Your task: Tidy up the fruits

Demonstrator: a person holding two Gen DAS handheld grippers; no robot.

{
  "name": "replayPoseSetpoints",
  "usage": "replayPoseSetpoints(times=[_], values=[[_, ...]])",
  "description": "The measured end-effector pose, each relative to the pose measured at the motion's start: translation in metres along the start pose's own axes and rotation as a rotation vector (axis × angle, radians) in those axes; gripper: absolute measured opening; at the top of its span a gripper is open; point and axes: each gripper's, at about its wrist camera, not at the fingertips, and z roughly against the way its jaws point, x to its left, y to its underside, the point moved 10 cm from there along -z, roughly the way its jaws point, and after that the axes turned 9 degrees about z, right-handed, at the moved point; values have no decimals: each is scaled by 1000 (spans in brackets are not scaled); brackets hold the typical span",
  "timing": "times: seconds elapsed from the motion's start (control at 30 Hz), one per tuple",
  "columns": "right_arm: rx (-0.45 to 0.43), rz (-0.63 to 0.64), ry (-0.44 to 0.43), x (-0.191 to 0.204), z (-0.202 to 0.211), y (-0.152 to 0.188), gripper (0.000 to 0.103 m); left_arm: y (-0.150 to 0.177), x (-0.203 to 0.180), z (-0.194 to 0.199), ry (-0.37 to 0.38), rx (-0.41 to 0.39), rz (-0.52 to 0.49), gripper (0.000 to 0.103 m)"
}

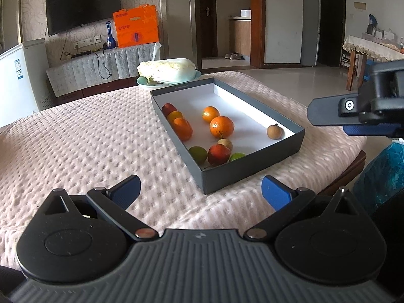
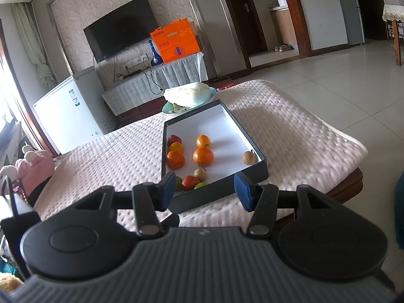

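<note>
A dark grey box with a white floor (image 1: pixel 252 166) (image 2: pixel 255 170) lies on the pink-covered table (image 1: pixel 88 151). It holds several fruits: oranges (image 1: pixel 221 126) (image 2: pixel 203 156), a red apple (image 1: pixel 219 154) (image 2: pixel 190 182), green limes (image 1: pixel 198 154), and a brown longan (image 1: pixel 274 131) (image 2: pixel 248 158) alone at the right wall. My left gripper (image 1: pixel 200 192) is open and empty, just short of the box's near corner. My right gripper (image 2: pixel 205 190) is open and empty above the box's near edge; it also shows at the right of the left wrist view (image 1: pixel 353 113).
A cabbage on a plate (image 1: pixel 168 70) (image 2: pixel 189 96) stands behind the box. The table's right edge (image 1: pixel 353 161) drops to a tiled floor. A blue plastic bag (image 1: pixel 381 174) is at the right. A pink plush toy (image 2: pixel 32 169) lies at the left.
</note>
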Motion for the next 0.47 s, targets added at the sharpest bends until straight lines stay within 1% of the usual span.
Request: replayPoseSetpoints(times=[0.2,0.23,0.33,0.4,0.47], values=[[1,1,0,0,0,0,54,0,-1,0,14,7,7,103],[-1,1,1,0,0,0,54,0,-1,2,21,1,9,102],[-5,-1,1,0,0,0,54,-3,1,5,13,-31,14,102],[-8,-4,2,-1,0,0,54,-3,0,4,33,-17,22,102],[-8,-5,3,-1,-1,0,54,-4,-3,7,57,-22,10,102]])
